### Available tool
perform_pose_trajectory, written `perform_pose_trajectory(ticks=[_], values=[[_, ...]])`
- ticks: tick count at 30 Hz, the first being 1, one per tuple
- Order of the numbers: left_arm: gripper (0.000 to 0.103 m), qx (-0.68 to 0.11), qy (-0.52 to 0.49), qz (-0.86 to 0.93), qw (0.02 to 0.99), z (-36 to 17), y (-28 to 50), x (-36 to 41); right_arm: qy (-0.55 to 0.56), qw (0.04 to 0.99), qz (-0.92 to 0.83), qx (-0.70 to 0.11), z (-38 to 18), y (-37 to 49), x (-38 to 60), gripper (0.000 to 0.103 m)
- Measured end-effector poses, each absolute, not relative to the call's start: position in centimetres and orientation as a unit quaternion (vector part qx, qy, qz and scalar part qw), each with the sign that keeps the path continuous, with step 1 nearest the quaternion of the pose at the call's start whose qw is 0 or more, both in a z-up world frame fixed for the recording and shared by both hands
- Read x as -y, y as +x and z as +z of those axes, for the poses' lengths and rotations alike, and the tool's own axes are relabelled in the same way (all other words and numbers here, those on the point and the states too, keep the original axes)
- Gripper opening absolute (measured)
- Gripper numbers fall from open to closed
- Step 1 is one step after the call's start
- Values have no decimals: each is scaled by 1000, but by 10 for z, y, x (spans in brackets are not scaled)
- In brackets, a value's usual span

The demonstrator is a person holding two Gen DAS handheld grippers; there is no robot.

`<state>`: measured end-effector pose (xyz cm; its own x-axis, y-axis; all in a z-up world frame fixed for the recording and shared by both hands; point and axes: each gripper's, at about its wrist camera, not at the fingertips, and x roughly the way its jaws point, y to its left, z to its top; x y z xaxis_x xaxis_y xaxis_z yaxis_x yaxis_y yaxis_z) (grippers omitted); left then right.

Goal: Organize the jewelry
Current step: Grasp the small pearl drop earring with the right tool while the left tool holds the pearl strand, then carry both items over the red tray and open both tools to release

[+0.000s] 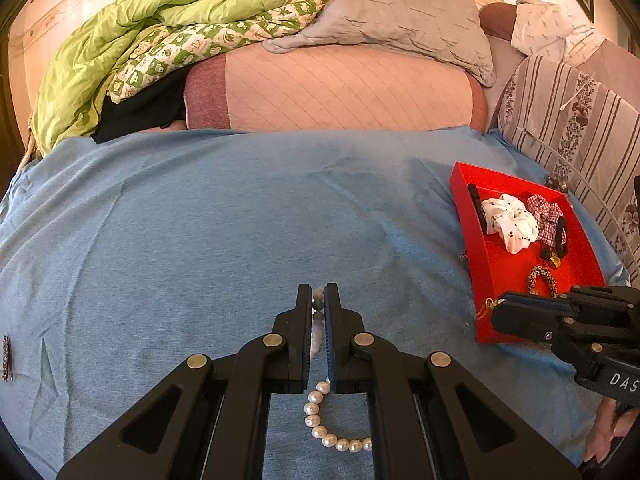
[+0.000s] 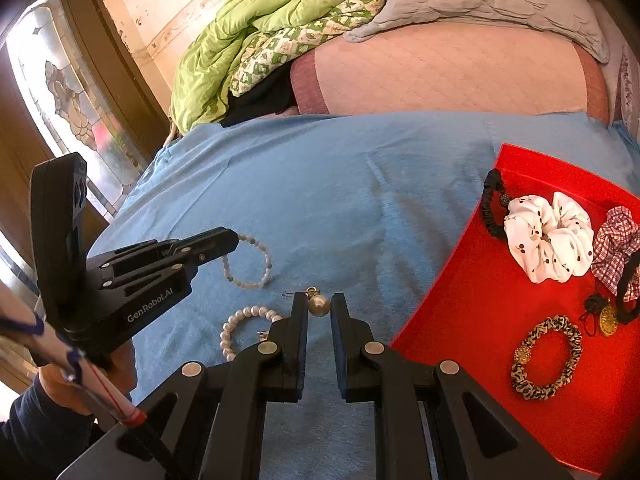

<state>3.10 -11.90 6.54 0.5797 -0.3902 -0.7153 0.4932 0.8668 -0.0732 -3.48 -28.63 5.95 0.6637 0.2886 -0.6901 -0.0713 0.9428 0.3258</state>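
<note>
My left gripper (image 1: 318, 294) is shut on a grey-and-white bead bracelet (image 1: 318, 334); from the right wrist view this bracelet (image 2: 256, 260) still lies partly on the blue cloth at the left gripper's (image 2: 234, 240) tip. A white pearl bracelet (image 1: 320, 424) lies under the left gripper, also in the right wrist view (image 2: 240, 326). My right gripper (image 2: 319, 306) has its jaws narrowly apart around a pearl earring (image 2: 319, 305), which sits between the fingertips. A red tray (image 2: 460, 280) at the right holds scrunchies and hair ties.
The blue cloth (image 1: 200, 220) covers the bed. A green quilt (image 1: 140, 52) and grey pillow (image 1: 400, 12) lie at the back. A striped cushion (image 1: 580, 120) is right of the red tray (image 1: 488, 280). A small dark clip (image 1: 6, 358) lies at the far left.
</note>
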Motion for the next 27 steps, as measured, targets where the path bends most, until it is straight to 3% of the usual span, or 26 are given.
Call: perform_pose_trajectory(ticks=[27], values=[[6,-370,57,-286,882,83,-2,171,216,907,57,-357,82,-67,356,13]])
